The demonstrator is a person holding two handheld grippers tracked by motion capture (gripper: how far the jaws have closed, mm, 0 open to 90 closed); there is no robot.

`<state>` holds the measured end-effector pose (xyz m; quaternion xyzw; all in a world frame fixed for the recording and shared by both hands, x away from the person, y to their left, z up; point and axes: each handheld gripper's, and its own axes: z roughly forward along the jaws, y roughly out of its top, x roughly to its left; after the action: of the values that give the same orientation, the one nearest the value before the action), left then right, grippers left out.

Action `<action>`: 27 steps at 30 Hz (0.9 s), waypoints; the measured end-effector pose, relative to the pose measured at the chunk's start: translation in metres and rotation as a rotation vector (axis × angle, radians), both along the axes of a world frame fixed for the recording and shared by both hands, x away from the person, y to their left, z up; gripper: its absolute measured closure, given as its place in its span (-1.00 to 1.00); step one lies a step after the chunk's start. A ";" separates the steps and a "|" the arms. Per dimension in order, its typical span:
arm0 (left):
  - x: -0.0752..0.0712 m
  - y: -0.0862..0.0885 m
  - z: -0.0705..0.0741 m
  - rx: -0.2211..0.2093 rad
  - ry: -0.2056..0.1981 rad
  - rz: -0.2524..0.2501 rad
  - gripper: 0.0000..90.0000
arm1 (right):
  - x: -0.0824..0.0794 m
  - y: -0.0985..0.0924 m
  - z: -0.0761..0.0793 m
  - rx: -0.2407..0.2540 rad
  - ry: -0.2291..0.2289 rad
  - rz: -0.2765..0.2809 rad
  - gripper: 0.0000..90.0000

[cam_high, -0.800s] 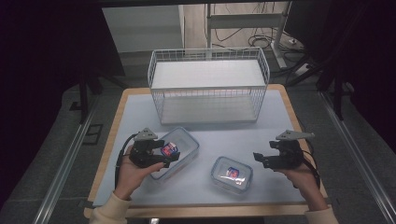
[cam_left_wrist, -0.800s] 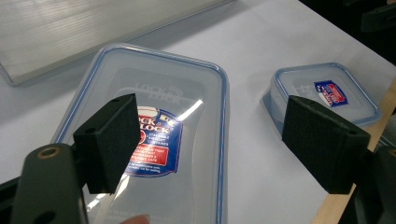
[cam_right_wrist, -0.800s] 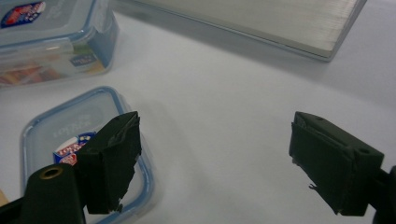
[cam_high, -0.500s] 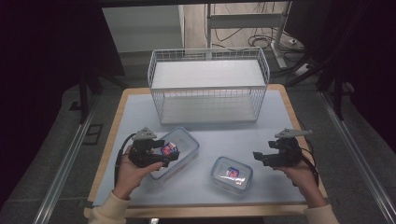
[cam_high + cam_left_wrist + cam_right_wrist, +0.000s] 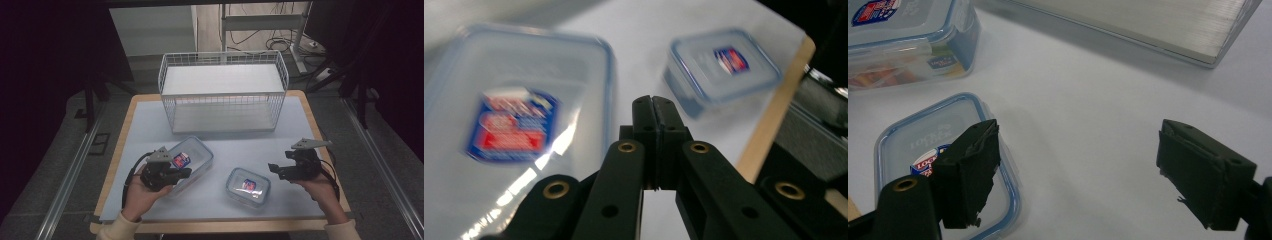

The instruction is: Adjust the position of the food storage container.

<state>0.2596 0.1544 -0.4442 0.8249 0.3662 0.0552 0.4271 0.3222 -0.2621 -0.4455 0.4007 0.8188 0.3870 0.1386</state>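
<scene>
Large container [image 5: 192, 159]: clear plastic box with a blue-rimmed lid and a red-and-blue label; lies flat on the table mat, left of centre, in front of the wire basket and apart from it. In the left gripper view [image 5: 519, 115] it spreads across the left half, blurred, label upward.
Small container [image 5: 248, 185]: same make, clear with a blue-edged lid and a small label; lies flat on the mat near the front edge, to the right of the large container and apart from it. In the right gripper view [image 5: 943, 165] it lies low at the left, partly behind one jaw.
Left gripper [image 5: 186, 172]: held in the person's left hand over the near edge of the large container; jaws pressed together with nothing between them, as the left gripper view [image 5: 654, 117] shows. Whether the tips touch the lid cannot be told.
Right gripper [image 5: 272, 167]: held in the person's right hand just right of the small container, pointing toward it; jaws spread wide and holding nothing [image 5: 1073, 170].
Wire basket [image 5: 223, 59]: white, rectangular, stands at the far side of the table.
Table mat [image 5: 295, 135]: pale blue sheet over a wooden tabletop.
</scene>
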 end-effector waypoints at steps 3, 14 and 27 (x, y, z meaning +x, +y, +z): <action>-0.014 -0.004 -0.016 0.021 0.046 -0.019 1.00 | 0.002 -0.002 -0.002 -0.003 0.008 -0.009 -0.61; -0.024 -0.001 -0.044 0.112 0.094 0.017 1.00 | 0.002 -0.002 -0.005 -0.026 0.012 -0.016 -0.61; -0.023 0.006 -0.053 0.134 0.120 0.036 1.00 | 0.007 -0.002 -0.008 -0.031 0.016 -0.022 -0.61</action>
<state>0.2370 0.1606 -0.4972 0.8466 0.4016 0.0377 0.3473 0.3290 -0.2641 -0.4530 0.4105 0.8215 0.3694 0.1423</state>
